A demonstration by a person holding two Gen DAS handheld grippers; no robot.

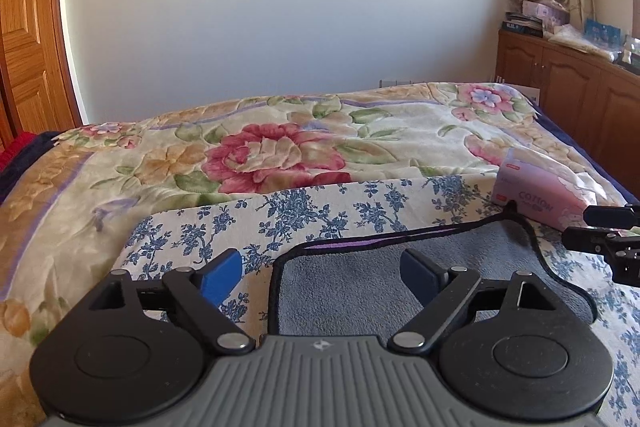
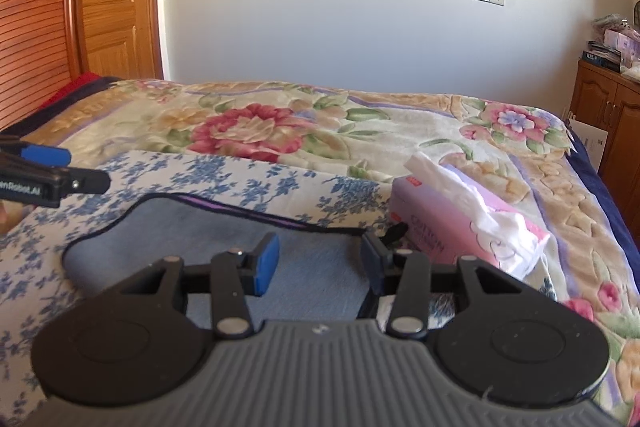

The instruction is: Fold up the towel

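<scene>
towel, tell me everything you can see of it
The towel is grey-blue, plush like microfibre, bound with a thin black edge and a purple strip along its far edge. It lies flat and unfolded on a blue-flowered cloth spread over the bed, with a small black loop at its far right corner next to the pink tissue box. Both hand-held grippers are open near it: the left hand-held gripper at its left edge, the right hand-held gripper at its right part. Neither grips it.

Both your wrist cams sit low, close over the towel (image 1: 360, 291), facing the far wall; both share the tissue box (image 2: 452, 227), probably slightly different heights.
</scene>
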